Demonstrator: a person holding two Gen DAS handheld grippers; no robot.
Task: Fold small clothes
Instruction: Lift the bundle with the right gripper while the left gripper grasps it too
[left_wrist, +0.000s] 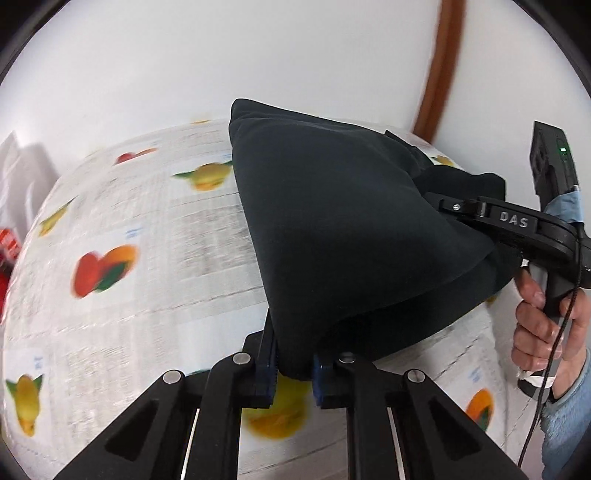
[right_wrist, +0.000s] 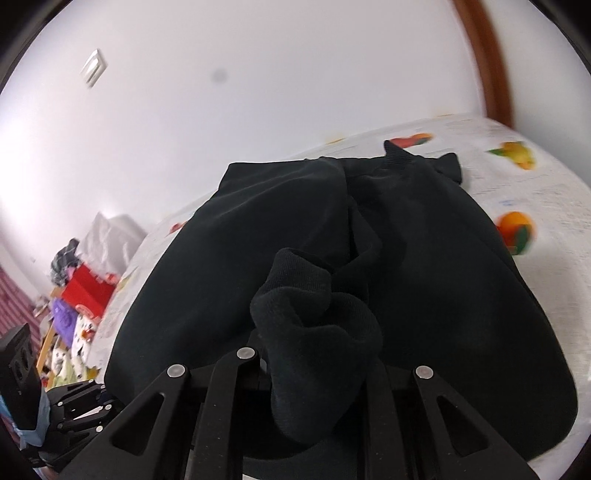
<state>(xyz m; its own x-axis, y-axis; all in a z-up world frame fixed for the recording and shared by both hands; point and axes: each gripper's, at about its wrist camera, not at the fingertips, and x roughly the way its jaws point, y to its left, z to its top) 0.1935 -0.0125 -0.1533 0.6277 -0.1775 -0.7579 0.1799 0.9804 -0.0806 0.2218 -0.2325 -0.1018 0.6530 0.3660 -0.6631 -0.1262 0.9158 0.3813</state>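
Mid-fold: my left claw is clamped on the near corner of the black garment on the table, my right claw on its ribbed cuff; next I'd carry both corners to the far edge.

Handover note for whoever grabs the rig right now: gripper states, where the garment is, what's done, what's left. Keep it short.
Left gripper: shut on a corner of the dark garment, lifting it off the fruit-print tablecloth.
Right gripper: shut on a ribbed cuff of the same garment.
Done: both ends gripped, cloth partly raised and bunched.
Left: carry the held edges over, lay flat, release, finish the fold.
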